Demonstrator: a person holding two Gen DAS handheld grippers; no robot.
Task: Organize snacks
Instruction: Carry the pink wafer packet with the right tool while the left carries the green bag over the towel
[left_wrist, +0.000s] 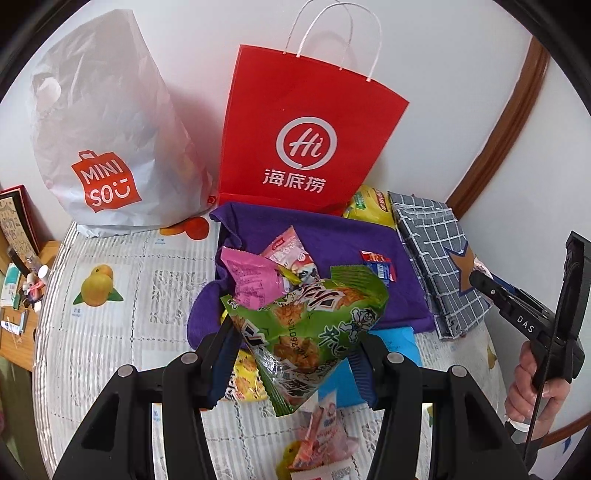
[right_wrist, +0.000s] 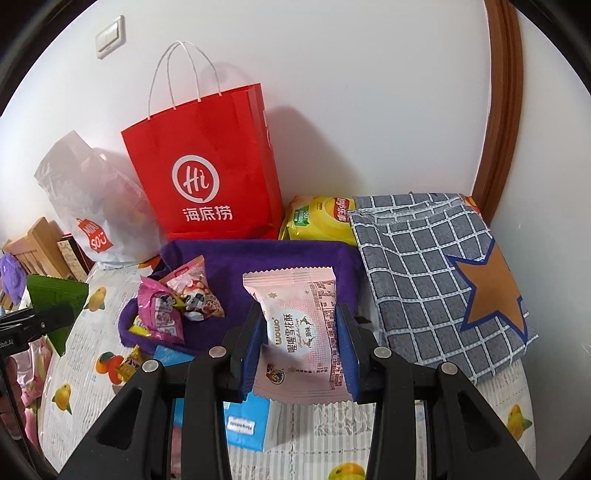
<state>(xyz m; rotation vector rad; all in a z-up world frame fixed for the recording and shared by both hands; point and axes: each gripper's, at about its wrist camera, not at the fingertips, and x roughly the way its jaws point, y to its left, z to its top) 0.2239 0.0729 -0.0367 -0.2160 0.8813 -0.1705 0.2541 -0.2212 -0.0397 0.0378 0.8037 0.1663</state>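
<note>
Snacks: crinkled green bag (left_wrist: 314, 332) was pinched in left gripper (left_wrist: 295, 354); flat pink packet (right_wrist: 301, 332) was pinched in right gripper (right_wrist: 301, 354), above purple cloth (right_wrist: 280, 266).

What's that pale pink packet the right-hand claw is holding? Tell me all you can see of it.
The pale pink packet is a small sealed snack pouch of glossy plastic film, with crimped zigzag ends, Chinese lettering, a round white panel and fine print down one side. It is held upright and lifted off the table, pinched at both sides by the right gripper, whose blue pads press on it. Nothing else touches it.
</note>
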